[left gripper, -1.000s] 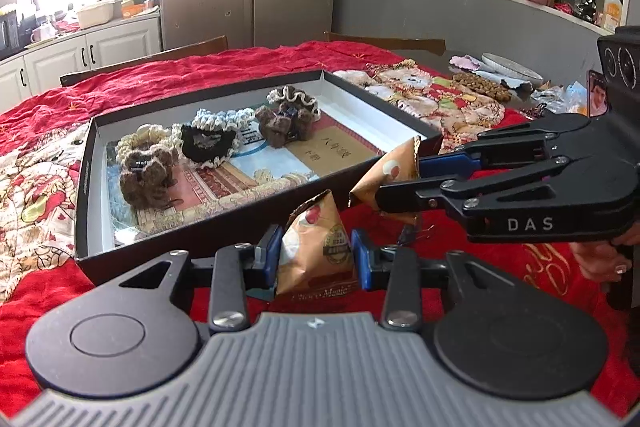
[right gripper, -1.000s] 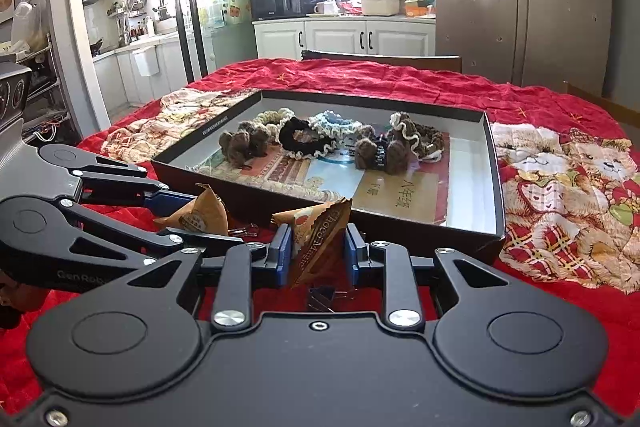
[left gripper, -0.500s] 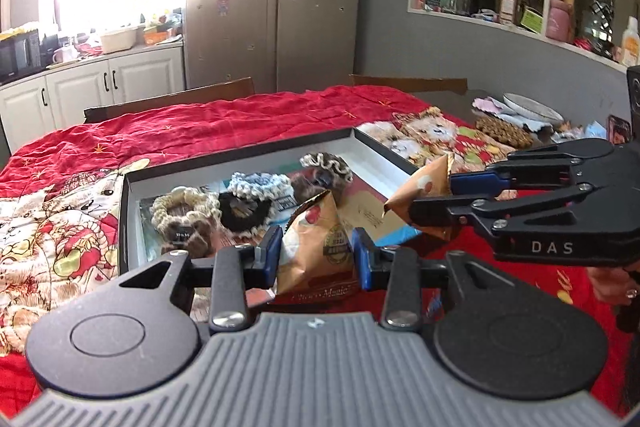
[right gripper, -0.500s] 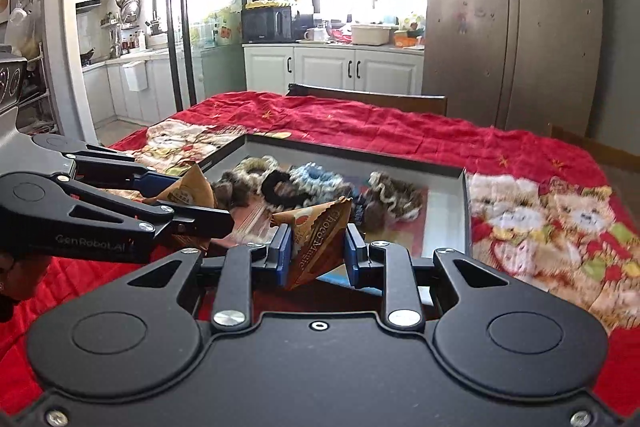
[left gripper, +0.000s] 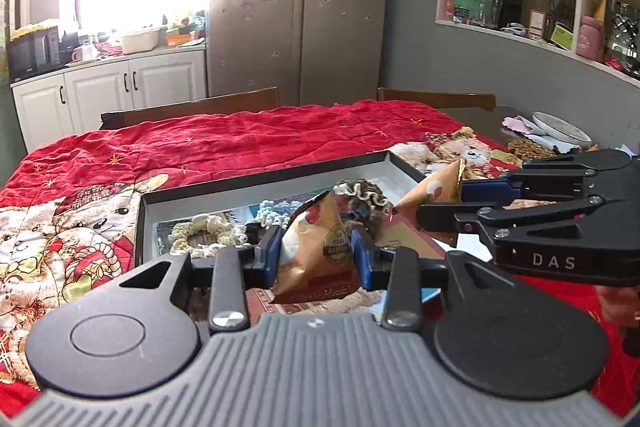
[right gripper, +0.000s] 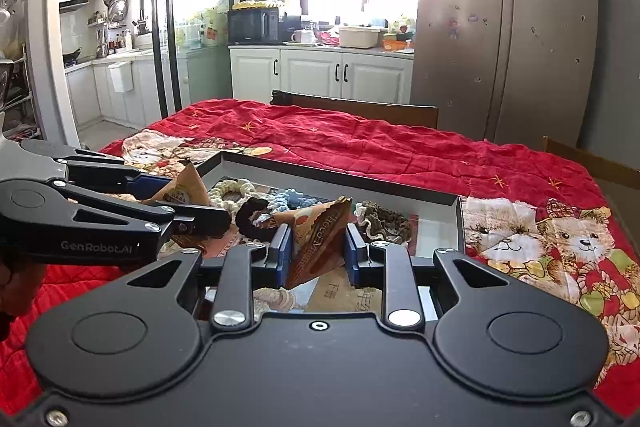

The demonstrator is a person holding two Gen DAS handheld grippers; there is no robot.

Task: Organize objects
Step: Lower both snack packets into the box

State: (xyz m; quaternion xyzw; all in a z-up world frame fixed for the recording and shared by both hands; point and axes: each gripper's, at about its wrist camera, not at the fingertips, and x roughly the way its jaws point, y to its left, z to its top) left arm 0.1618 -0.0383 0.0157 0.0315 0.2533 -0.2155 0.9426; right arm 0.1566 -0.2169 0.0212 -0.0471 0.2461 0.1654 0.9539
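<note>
Nearest: left claw (left gripper: 315,254) clamped on a tan triangular snack packet (left gripper: 318,253), blue pads (left gripper: 269,255) pressing both sides, packet upright, tip up, held clear above the near part of the tray. Same packet seen from the right wrist view at (right gripper: 185,189), pinched at the tip of the left claw (right gripper: 176,199).

Right claw (right gripper: 316,251) likewise clamped on a second tan triangular packet (right gripper: 318,241), brown lettering down one face, blue pads (right gripper: 283,251) tight on it. From the left wrist view, right claw (left gripper: 444,203) coming in from the right side, its packet (left gripper: 436,191) hanging above the tray's right part. Both packets off the surface, close to each other but apart.

Below and beyond: shallow black-rimmed tray (left gripper: 264,175) on the red quilted cover (left gripper: 248,139) over the tabletop. Inside the tray, a row of scrunchies: cream (left gripper: 202,233), light blue (left gripper: 276,209), black (right gripper: 252,217), brown-and-white frilled (left gripper: 364,191); printed paper sheets under them.

Further out: teddy-bear patchwork (right gripper: 552,239) on the cover, wooden chair backs (left gripper: 192,109) at the far edge, then white cabinets (left gripper: 108,91) and a grey fridge (left gripper: 296,3).
</note>
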